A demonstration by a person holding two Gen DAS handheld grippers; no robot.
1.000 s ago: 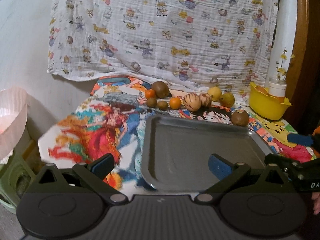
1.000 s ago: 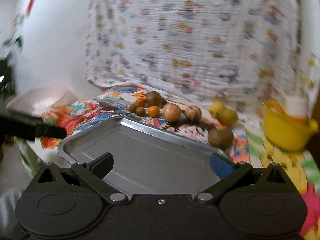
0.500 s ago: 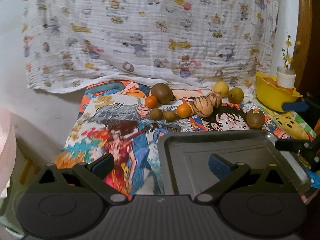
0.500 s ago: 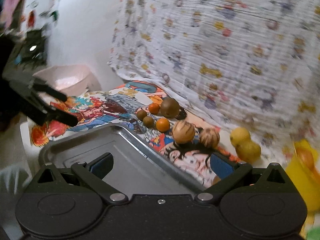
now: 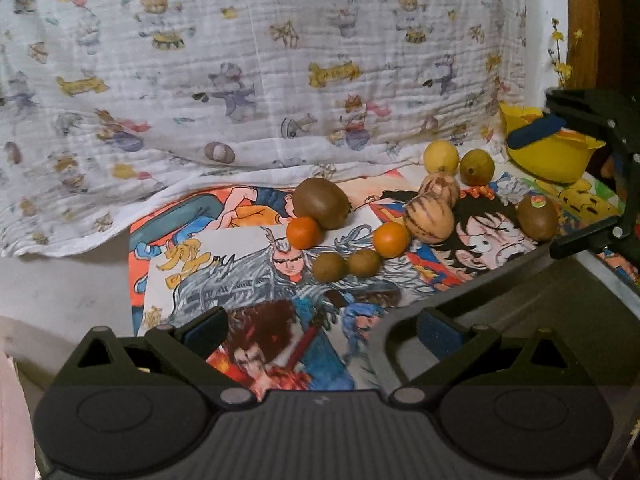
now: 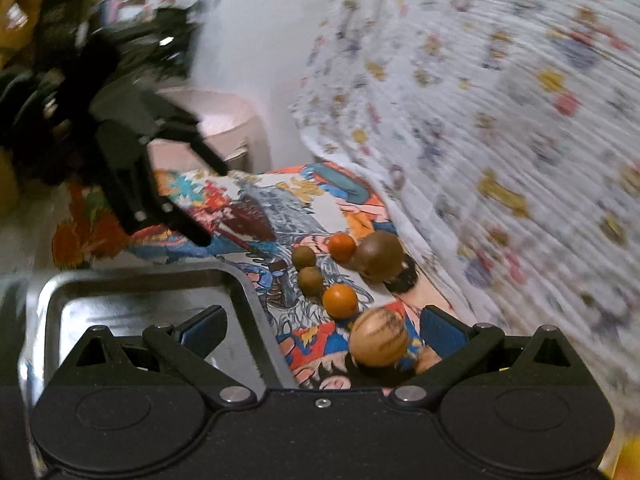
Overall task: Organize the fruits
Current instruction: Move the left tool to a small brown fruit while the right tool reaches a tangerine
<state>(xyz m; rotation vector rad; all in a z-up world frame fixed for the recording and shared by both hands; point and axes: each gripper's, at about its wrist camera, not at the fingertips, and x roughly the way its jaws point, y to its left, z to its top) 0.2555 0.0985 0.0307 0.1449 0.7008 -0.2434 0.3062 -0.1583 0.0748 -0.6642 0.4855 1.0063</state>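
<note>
Just ahead of the right gripper, the striped fruit sits between its spread fingers, oranges beyond, metal tray on its left. Left gripper hangs spread, holding nothing.

My left gripper matt black plastic, ribbed grey centre panel, two round housings, silver pivot screws, blue pads on my fingers, my right gripper the same build, stippled black body

Printed cloth — white (perhaps plaster) wall.
</note>
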